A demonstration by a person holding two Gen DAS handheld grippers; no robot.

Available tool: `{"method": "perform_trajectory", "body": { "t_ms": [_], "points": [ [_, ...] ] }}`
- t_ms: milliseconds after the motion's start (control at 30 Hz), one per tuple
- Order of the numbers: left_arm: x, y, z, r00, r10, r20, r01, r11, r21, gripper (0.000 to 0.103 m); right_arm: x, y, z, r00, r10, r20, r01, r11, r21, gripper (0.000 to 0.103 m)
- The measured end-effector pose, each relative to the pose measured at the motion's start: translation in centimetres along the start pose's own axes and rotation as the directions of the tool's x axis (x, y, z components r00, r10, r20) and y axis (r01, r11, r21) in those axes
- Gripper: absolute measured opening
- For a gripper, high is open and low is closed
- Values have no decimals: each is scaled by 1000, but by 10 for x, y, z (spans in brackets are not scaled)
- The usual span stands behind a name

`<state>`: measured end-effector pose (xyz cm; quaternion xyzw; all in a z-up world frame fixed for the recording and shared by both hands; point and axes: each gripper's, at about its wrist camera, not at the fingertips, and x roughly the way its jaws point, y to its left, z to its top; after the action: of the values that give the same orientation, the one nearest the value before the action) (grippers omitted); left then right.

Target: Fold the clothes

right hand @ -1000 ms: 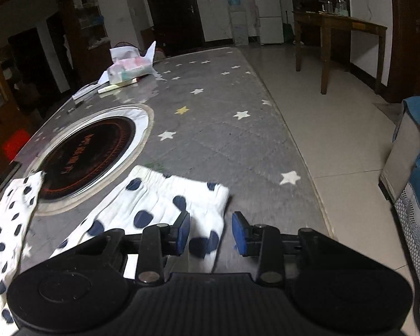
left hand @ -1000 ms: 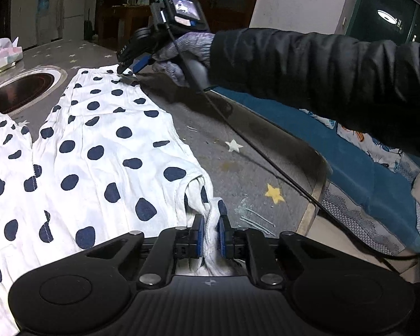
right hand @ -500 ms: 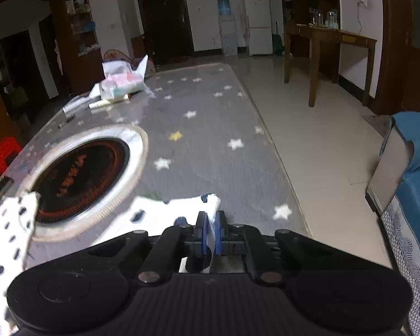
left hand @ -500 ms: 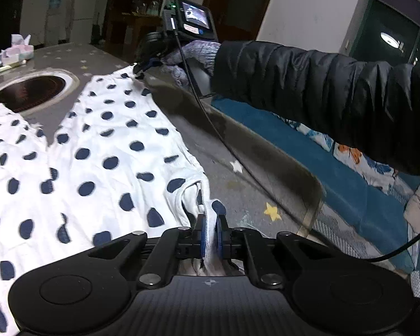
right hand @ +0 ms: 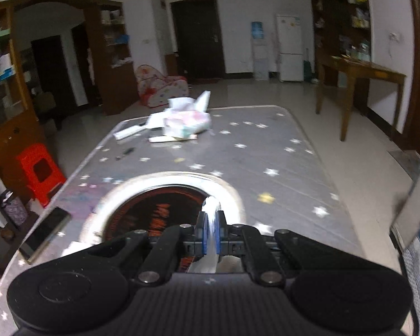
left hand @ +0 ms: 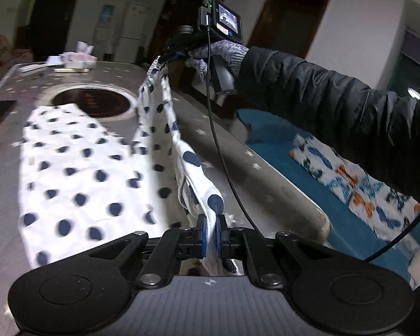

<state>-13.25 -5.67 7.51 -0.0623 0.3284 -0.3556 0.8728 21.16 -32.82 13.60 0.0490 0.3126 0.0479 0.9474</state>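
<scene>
A white garment with dark blue dots [left hand: 78, 168] lies spread on the grey star-patterned table [left hand: 268, 179]. Its right edge is lifted off the table and hangs as a taut strip between both grippers. My left gripper [left hand: 211, 233] is shut on the near corner of that edge. In the left wrist view my right gripper [left hand: 168, 56], held by a gloved hand [left hand: 224, 56], is shut on the far corner, well above the table. In the right wrist view a white fold of the garment [right hand: 211, 210] sticks up between the shut pads of my right gripper [right hand: 211, 235].
A round dark inset [right hand: 156, 210] sits in the table's middle. A tissue pack and papers [right hand: 182, 123] lie at the far end, a dark phone [right hand: 46, 232] near the left edge. A red stool [right hand: 40, 173] stands left, a blue sofa [left hand: 336, 196] right.
Both grippers have risen, lifting the garment's right edge off the table. The right gripper, open a second ago over the far corner, has shut on it. The left stayed shut on its corner.
</scene>
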Motion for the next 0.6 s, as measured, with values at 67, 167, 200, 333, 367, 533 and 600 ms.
{"method": "perform_trajectory", "body": {
  "t_ms": [67, 167, 200, 333, 367, 533, 600],
  "points": [
    [-13, 9, -4, 1000, 17, 15, -17, 999, -28, 7, 8, 30, 5, 1000, 19, -4, -19, 999, -29, 5],
    [-29, 22, -11, 998, 42, 36, -39, 997, -74, 7, 21, 68, 5, 999, 39, -16, -40, 997, -64, 5],
    [-33, 27, -13, 998, 47, 41, -43, 995, -89, 7, 26, 79, 5, 999, 45, -22, -46, 996, -75, 5],
    [-48, 43, -25, 996, 77, 47, -69, 985, -158, 7, 49, 124, 0, 997, 53, -54, -59, 992, -109, 5],
    [-50, 47, -27, 995, 84, 46, -75, 981, -178, 7, 56, 136, -3, 996, 57, -65, -64, 991, -116, 5],
    [-62, 62, -39, 992, 120, 44, -106, 967, -233, 7, 84, 184, -18, 991, 86, -105, -103, 982, -160, 5],
    [-66, 64, -41, 991, 129, 44, -115, 962, -247, 7, 90, 199, -24, 988, 102, -115, -121, 977, -174, 5]
  ]
}}
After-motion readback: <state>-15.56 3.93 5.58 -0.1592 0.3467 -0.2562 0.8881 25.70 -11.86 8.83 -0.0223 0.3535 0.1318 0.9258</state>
